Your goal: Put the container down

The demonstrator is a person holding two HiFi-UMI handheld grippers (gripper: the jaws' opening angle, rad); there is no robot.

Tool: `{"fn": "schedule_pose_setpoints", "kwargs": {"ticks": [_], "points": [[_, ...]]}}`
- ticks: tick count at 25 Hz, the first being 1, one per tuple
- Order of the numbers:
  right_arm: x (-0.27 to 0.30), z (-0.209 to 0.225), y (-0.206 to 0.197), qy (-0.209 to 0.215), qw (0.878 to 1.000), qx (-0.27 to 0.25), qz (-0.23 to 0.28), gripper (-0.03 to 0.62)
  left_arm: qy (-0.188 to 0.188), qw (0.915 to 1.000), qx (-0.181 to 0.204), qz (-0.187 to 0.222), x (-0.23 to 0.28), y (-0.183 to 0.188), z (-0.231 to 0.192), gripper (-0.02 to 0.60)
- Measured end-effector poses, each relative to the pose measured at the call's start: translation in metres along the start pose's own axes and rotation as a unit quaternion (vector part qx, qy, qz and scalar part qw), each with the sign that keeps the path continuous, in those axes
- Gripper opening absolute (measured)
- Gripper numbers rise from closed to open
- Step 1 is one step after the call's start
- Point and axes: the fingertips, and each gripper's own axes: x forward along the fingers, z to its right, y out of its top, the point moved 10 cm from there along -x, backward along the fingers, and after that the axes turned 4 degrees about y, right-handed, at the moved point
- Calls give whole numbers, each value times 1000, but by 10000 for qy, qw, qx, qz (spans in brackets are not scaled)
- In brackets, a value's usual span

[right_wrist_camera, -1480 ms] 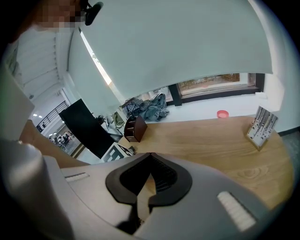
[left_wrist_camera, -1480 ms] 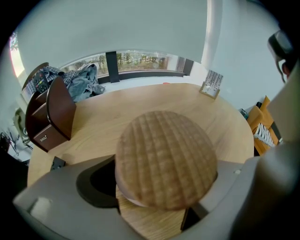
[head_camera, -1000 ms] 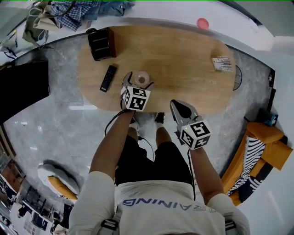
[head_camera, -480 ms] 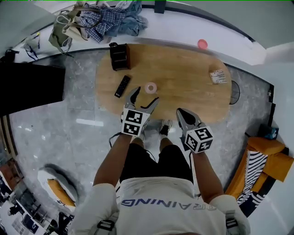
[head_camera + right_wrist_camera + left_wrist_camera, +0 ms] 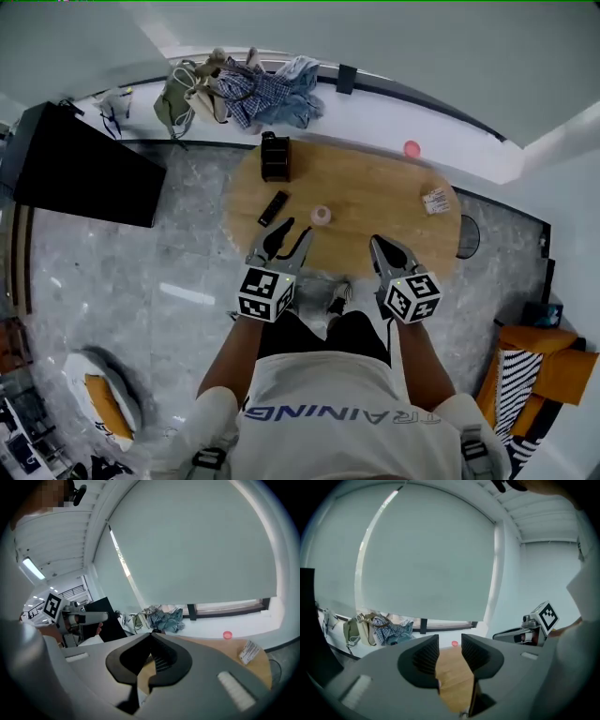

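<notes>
Left gripper (image 5: 296,228) (closing, empty); container (image 5: 321,215) upright

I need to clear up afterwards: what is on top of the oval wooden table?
On the wooden table: a black box, a remote control, the small pink container and a printed packet. The box's contents cannot be seen.

An oval wooden table (image 5: 375,199) stands at centre on a glossy grey marble floor (image 5: 122,272), with a black cabinet (image 5: 84,178) at 10 o'clock and an orange armchair (image 5: 561,361) at 4 o'clock. At 12 o'clock a white ledge (image 5: 384,122) carries a heap of clothes and bags (image 5: 258,89), beneath a wide pale roller blind (image 5: 426,555).
</notes>
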Motion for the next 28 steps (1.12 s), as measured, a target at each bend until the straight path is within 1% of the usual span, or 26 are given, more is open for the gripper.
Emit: {"fn": "schedule_pose_setpoints", "kwargs": {"ticks": [2,6,10,15,18,21,25,28], "points": [[-11,-11,23,51,9995,-200,240,17,141,9994,-3,325,-25,21,5,116],[-29,-31,62,131,9961,-552,677,17,399,9959,199,786,-64,52,13,28],[-48,-50,91,152,9914,-796,1025,17,574,9919,206,1111,-97,74,17,3],[-67,-60,121,177,9867,-1002,1266,17,674,9856,281,1527,-116,100,23,3],[-78,-59,131,77,9839,-1053,1439,15,656,9839,379,1618,-113,112,29,3],[-81,-61,136,-10,9818,-1141,1516,15,566,9841,502,1609,-110,119,32,3],[-82,-64,135,-7,9814,-1134,1549,15,414,9854,533,1563,-109,122,35,3],[-82,-66,134,0,9814,-1119,1561,15,370,9854,572,1560,-109,124,35,3]]}}
